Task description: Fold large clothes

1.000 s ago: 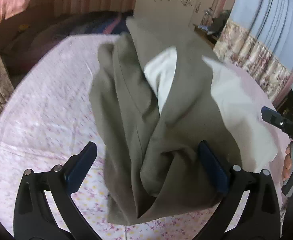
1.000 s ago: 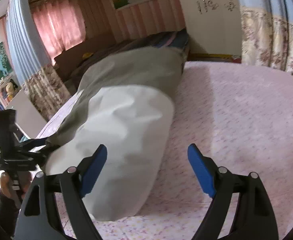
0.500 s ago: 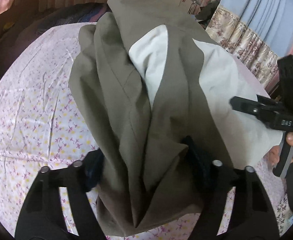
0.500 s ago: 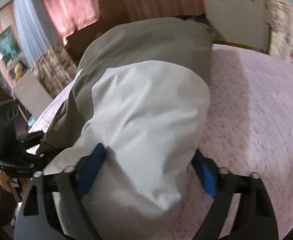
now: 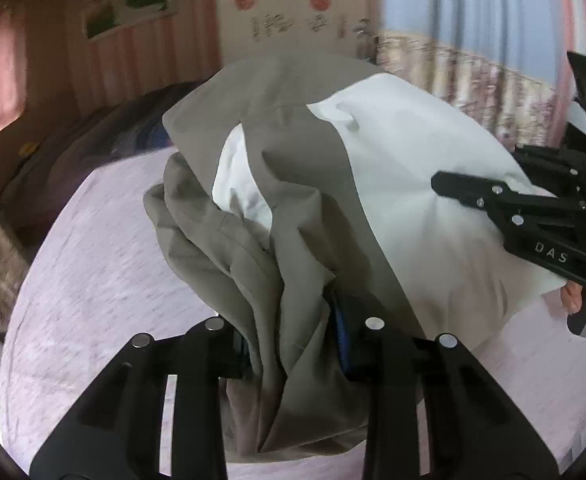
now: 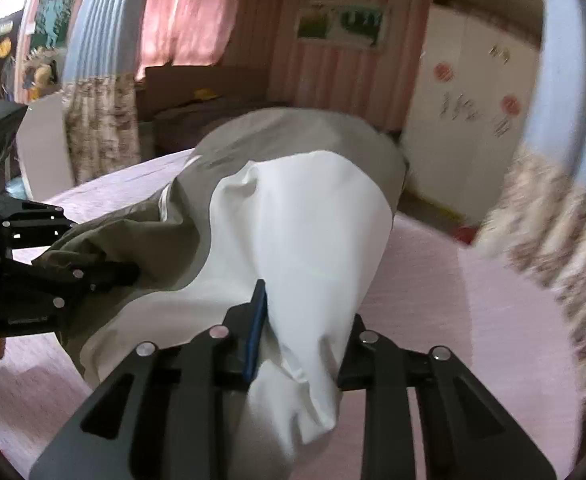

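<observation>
1. The left gripper (image 5: 293, 344) is closing on a bunched olive-grey edge of the garment (image 5: 285, 208); cloth is pinched between the jaws, which are narrowed but not fully together
2. The right gripper (image 6: 301, 344) is closing on a gathered white panel (image 6: 305, 240) of the same garment, with cloth seen between the jaws
3. The garment is draped and partly lifted over the pink floral bedsheet (image 5: 105, 264), its far end lying toward the headboard side
4. Risk: only a thin wad is caught on each side, so an edge may be lost if the grip is loaded before closure is finished
5. Risk: several layers are bunched in the left grip, so a crooked fold may be produced
6. Risk: the two corners held are not clearly matched, so a twist may be introduced
7. Risk: the bedsheet may be dragged along if the cloth is pulled low
</observation>
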Tool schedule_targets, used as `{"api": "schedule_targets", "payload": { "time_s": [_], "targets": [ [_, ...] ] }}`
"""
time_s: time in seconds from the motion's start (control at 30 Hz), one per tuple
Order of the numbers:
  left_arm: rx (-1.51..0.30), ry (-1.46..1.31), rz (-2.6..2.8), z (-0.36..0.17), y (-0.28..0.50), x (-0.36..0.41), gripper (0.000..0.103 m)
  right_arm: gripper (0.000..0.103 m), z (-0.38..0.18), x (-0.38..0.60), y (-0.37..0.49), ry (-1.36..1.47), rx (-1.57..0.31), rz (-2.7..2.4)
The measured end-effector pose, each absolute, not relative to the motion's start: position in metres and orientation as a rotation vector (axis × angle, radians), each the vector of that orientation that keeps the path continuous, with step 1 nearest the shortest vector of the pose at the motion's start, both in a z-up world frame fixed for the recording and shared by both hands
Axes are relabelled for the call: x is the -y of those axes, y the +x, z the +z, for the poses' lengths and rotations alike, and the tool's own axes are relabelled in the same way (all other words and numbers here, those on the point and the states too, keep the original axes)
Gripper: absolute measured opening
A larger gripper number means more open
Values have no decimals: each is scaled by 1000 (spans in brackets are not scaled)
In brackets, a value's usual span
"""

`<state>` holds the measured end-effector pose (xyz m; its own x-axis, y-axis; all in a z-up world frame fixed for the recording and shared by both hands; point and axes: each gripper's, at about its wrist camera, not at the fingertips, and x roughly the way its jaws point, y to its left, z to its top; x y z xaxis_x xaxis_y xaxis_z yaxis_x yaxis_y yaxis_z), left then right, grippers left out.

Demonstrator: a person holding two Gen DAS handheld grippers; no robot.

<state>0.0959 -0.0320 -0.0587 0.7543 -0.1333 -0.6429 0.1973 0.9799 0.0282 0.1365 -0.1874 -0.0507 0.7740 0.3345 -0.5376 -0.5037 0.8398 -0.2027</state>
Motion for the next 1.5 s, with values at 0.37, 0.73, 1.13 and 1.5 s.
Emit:
{"api": "schedule_targets", "payload": {
  "time_s": [0.37,0.73,1.13,1.5],
  "targets": [
    [-809,24,-261,-105,124,80,95,74,-79,318,165,-154,-754,346],
    [-763,57,-194,-86,83,53,100,82,-60,319,97,-265,-662,181],
    [-696,64,-95,-71,51,44,100,93,-58,347,66,-83,-637,122],
    [-643,-37,8,-31,-13,16,100,101,-39,326,13,-3,-646,84]
  ]
}}
